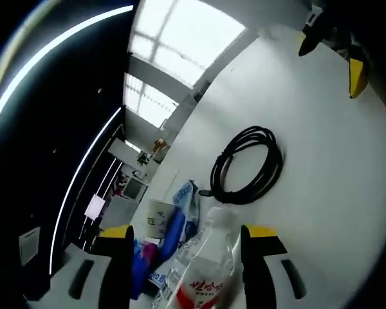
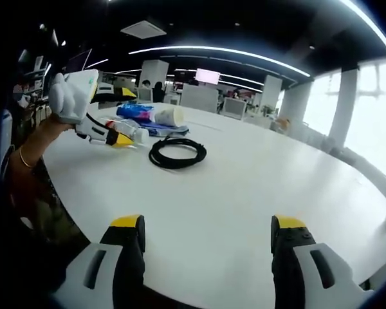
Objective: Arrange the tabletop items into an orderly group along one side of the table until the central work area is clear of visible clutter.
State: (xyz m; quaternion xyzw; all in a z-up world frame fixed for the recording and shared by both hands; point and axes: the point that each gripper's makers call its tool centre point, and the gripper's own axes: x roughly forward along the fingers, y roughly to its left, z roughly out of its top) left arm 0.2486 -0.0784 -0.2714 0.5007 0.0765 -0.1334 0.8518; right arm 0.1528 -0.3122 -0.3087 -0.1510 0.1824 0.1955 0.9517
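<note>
In the left gripper view the left claw (image 1: 188,261) has its jaws apart around a clear plastic bottle (image 1: 202,273) with a red label at 6 o'clock, though whether they touch it I cannot tell; a paper cup (image 1: 159,219) and a blue packet (image 1: 183,203) lie at 7 o'clock and a coiled black cable (image 1: 248,166) near the centre of the white table (image 1: 334,193). In the right gripper view the right claw (image 2: 206,248) hangs open over bare table at 6 o'clock, with the cable at 11 o'clock and the left claw beside the bottle at 10 o'clock
</note>
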